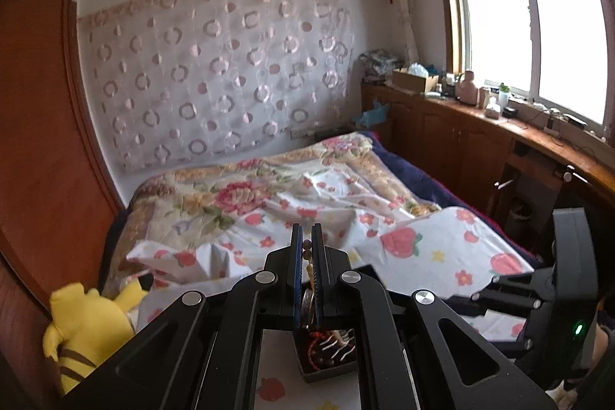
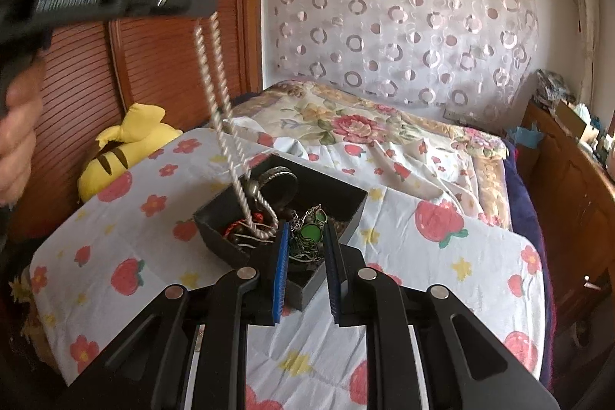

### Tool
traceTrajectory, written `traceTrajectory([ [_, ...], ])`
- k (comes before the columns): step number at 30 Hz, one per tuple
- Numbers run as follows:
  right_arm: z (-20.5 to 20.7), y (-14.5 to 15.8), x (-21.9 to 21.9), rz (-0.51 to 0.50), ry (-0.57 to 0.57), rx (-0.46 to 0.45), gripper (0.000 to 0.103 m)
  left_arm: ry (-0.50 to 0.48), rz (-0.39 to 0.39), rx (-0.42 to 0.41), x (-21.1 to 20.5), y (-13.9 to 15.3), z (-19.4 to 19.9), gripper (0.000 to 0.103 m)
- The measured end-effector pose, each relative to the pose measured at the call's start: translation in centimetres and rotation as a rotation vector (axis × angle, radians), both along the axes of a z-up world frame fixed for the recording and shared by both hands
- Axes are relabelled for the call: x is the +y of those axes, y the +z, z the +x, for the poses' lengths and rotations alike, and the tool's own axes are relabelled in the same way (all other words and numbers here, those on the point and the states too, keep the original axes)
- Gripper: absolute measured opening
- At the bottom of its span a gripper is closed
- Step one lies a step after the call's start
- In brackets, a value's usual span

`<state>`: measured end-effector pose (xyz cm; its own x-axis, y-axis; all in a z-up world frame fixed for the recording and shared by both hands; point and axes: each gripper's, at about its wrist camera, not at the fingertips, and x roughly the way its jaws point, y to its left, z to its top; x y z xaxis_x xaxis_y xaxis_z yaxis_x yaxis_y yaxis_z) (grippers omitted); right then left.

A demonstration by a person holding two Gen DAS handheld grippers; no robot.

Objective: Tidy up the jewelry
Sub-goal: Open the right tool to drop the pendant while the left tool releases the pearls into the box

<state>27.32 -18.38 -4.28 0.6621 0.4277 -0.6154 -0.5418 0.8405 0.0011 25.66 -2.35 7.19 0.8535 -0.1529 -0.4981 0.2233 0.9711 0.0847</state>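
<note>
Above the black jewelry box (image 2: 307,214) on the strawberry-print sheet (image 2: 442,256), the left gripper (image 1: 306,248) is raised with jaws clenched on a pale twisted-rope necklace (image 2: 221,102) trailing into the box, while the right gripper (image 2: 305,237) hovers at the box's near edge, jaws spread.

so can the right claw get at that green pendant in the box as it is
Probably yes. The right claw is open right over the green pendant in the black box. The necklace hanging from the left claw drops to the side, though chains tangle around the pendant.
</note>
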Motion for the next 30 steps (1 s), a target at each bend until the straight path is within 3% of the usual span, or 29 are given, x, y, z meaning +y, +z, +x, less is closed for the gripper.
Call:
traceTrajectory([
  [14,3.5,-2.2,1.3,0.052,0.003,0.080,0.020,0.032,-0.027,0.151,2.2,-8.7,2.0,0.004],
  [25,4.5,-3.5,2.6,0.068,0.018,0.124,0.021,0.025,-0.034,0.156,2.5,-10.1,1.1,0.004],
  [26,4.6,-3.4,2.7,0.068,0.020,0.123,0.023,0.025,-0.031,0.156,2.4,-10.0,1.2,0.004],
  [28,4.6,-3.1,2.7,0.071,0.026,0.114,0.037,0.021,-0.036,0.156,2.5,-10.1,1.1,0.004],
  [30,4.6,-2.7,2.6,0.075,0.023,0.110,0.038,0.015,-0.043,0.157,2.4,-10.1,0.9,0.004],
])
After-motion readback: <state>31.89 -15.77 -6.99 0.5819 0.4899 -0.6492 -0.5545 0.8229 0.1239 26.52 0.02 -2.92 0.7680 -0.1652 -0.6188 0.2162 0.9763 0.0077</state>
